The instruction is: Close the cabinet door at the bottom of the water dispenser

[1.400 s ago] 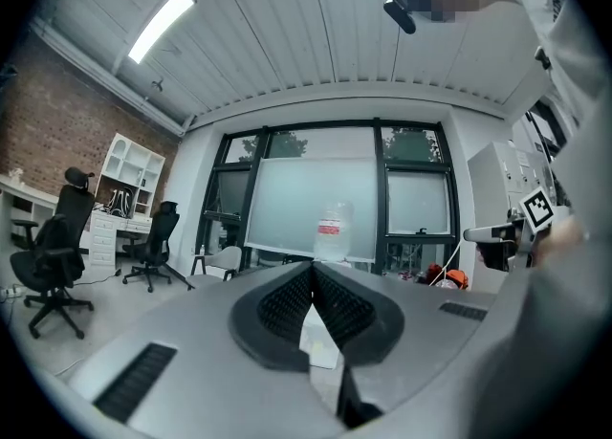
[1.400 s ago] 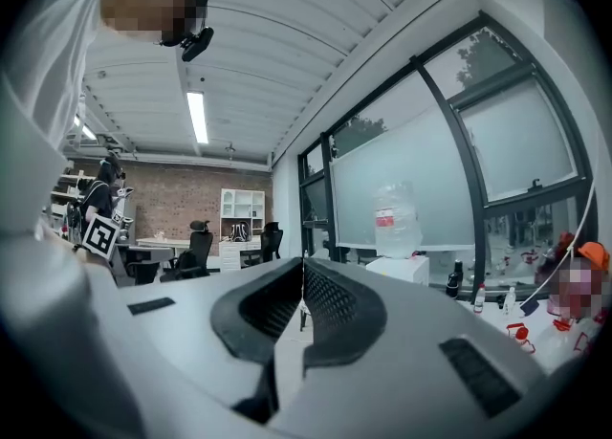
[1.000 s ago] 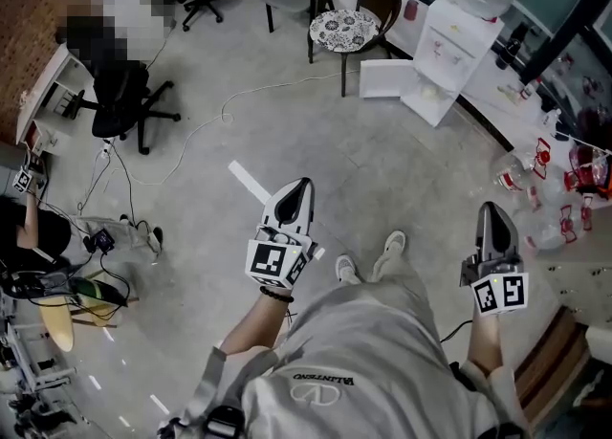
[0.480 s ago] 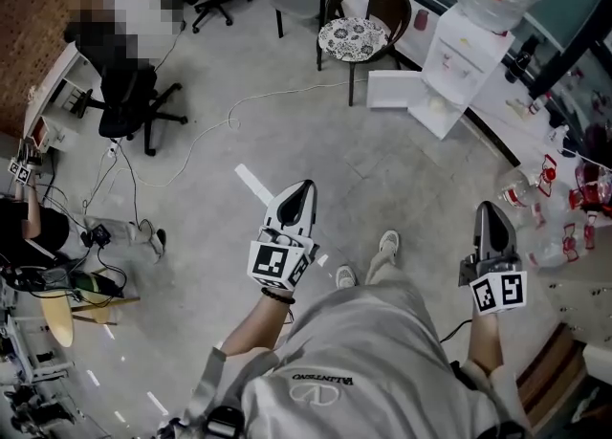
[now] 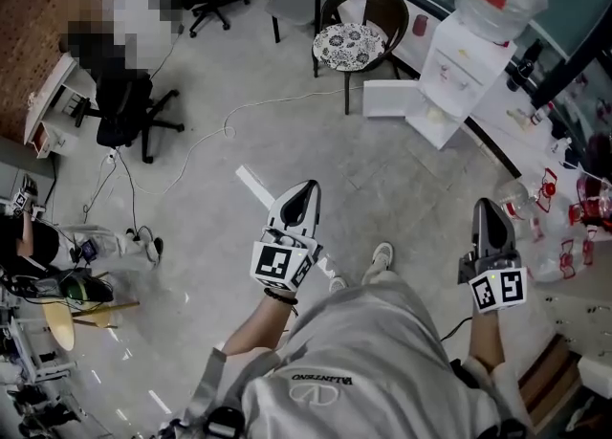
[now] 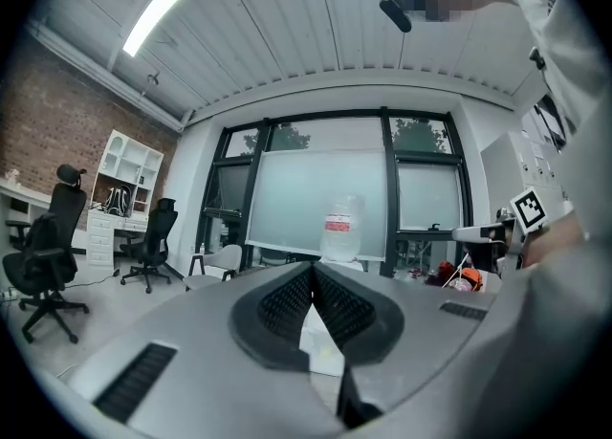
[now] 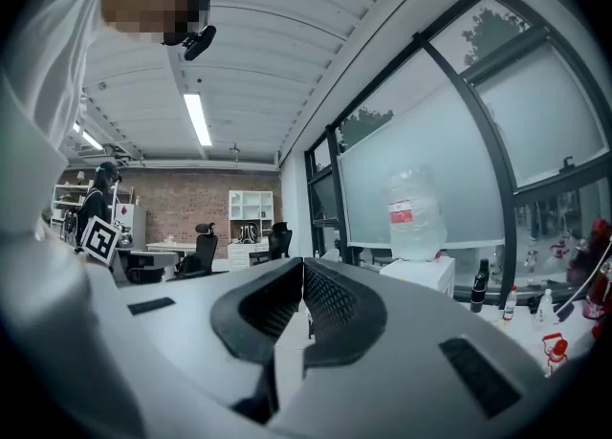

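Grey left hand-held gripper (image 5: 306, 188) and right hand-held gripper (image 5: 486, 208), both closed empty, point level toward the water dispenser (image 5: 457, 69).

patterned-cushion chair (image 5: 350, 45), black office chair (image 5: 122, 102), white cable (image 5: 226, 124) across grey floor (image 5: 402, 188)

Bare floor (image 5: 316, 155) reaches the water dispenser (image 5: 459, 69); a chair (image 5: 356, 37) stands near, seemingly apart.

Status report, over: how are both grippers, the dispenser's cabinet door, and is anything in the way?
Left gripper, right gripper: shut, empty. Cabinet door on water dispenser open, not yet reached. Chair stands close beside door; cable across floor ahead.
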Available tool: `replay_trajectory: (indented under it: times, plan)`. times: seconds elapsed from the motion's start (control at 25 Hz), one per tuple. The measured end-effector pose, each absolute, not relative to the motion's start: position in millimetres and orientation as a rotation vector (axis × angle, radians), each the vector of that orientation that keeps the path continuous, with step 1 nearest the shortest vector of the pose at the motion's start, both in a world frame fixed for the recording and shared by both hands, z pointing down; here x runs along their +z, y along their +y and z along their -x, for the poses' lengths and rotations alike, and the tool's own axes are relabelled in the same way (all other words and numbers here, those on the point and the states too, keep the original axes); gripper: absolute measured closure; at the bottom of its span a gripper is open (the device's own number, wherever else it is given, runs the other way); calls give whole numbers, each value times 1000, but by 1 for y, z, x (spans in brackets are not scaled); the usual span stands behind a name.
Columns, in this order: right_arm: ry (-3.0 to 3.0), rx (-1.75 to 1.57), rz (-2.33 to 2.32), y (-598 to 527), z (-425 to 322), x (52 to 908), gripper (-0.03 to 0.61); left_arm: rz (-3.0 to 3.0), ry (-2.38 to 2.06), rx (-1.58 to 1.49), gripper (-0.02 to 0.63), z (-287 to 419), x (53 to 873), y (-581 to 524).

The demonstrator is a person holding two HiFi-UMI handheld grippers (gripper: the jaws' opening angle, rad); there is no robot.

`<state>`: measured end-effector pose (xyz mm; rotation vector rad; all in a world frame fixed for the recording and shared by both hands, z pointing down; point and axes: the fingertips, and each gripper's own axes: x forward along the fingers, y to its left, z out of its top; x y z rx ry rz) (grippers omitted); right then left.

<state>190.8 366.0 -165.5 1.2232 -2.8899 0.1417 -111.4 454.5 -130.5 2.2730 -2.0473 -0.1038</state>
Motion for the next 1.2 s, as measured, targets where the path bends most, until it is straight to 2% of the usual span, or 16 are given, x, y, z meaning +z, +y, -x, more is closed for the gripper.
replay_trajectory:
  times: [0.6, 1.2]
  plan:
    - [-2937, 198, -1113, 258, -200, -155, 561, -2205, -2089, -76, 611, 87, -122, 359]
    - [-2970, 233, -1038, 217, -207, -148, 561, -2168, -2155, -31, 612, 75, -120, 333]
